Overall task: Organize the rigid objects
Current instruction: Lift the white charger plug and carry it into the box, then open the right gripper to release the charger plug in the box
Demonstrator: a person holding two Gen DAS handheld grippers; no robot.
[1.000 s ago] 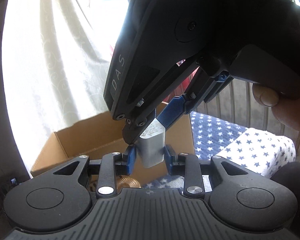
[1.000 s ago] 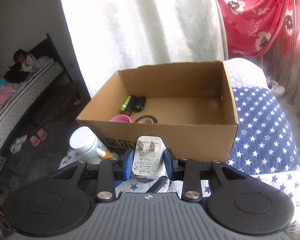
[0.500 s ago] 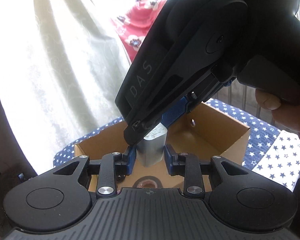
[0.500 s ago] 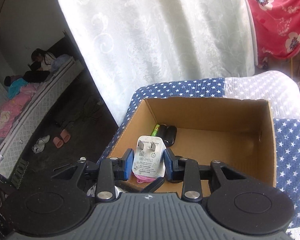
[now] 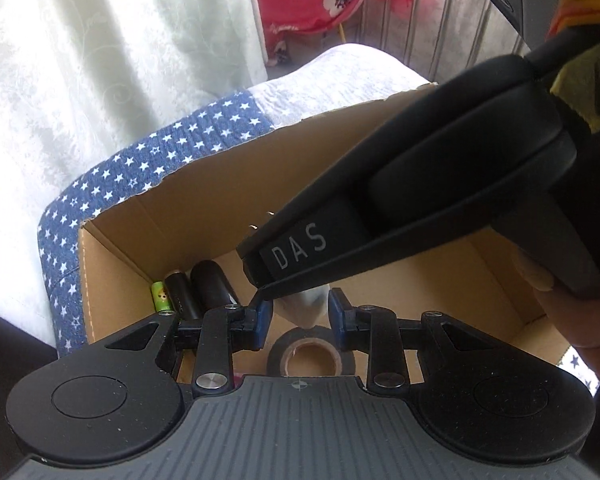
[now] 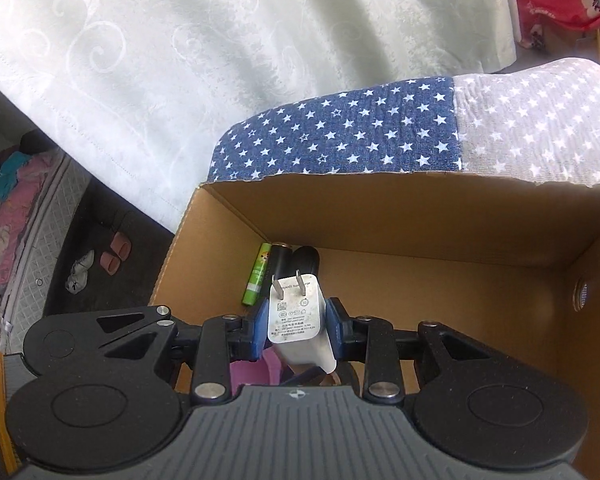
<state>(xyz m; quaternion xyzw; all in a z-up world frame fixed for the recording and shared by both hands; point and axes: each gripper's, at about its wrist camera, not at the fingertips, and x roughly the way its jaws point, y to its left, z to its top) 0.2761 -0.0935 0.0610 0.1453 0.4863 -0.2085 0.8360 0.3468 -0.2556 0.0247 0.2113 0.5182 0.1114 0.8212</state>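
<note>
the right gripper (image 6: 294, 330) has a white wall charger (image 6: 298, 316) between its blue pads, prongs pointing away from the jaws, and the jaws are closing on it, pads at the charger's sides. the left gripper (image 5: 300, 318) meets the same charger (image 5: 306, 310) from the other side; only its pale lower end shows between those jaws, and whether the left pads press on it i cannot tell, since the right gripper's black body crosses just above them.

both pairs of jaws hang over an open cardboard box (image 6: 420, 204) that sits on a blue star-print cloth (image 6: 340, 136). beyond the right jaws, in the far left corner of the box, lie a green battery (image 6: 256, 274) and two black cylinders (image 6: 306, 260) side by side. below the left jaws a roll of black tape (image 5: 312, 354) lies flat on the box floor. a hand (image 5: 576, 328) grips the handle to the right of the left jaws.
</note>
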